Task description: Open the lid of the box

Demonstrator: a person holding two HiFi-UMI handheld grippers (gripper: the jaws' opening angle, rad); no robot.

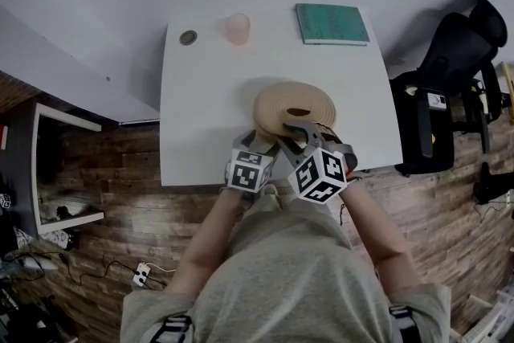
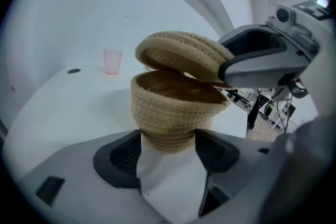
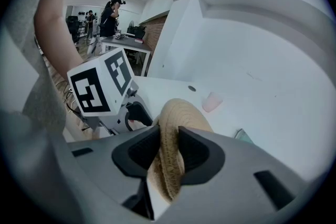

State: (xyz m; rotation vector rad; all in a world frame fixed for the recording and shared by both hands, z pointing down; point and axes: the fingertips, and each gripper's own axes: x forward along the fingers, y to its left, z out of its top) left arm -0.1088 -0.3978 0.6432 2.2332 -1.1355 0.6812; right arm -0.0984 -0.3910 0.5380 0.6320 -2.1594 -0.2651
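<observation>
With the left gripper [image 2: 168,147] pinching the base of the round woven straw box [image 2: 169,107], the right gripper [image 3: 169,150] clamps the rim of the tilted woven straw lid [image 2: 181,52], which probably next needs lifting clear.

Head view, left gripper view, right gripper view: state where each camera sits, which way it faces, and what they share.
Head view: on the person's head, facing steeply down at the white table; torso, forearms, left tongs and right tongs show.
Left gripper view: on the left tongs, facing the woven box clamped between its jaws; right tongs show too.
Right gripper view: on the right tongs, facing along the lid they grip; a forearm shows.
All share: lid, pink cup.
</observation>
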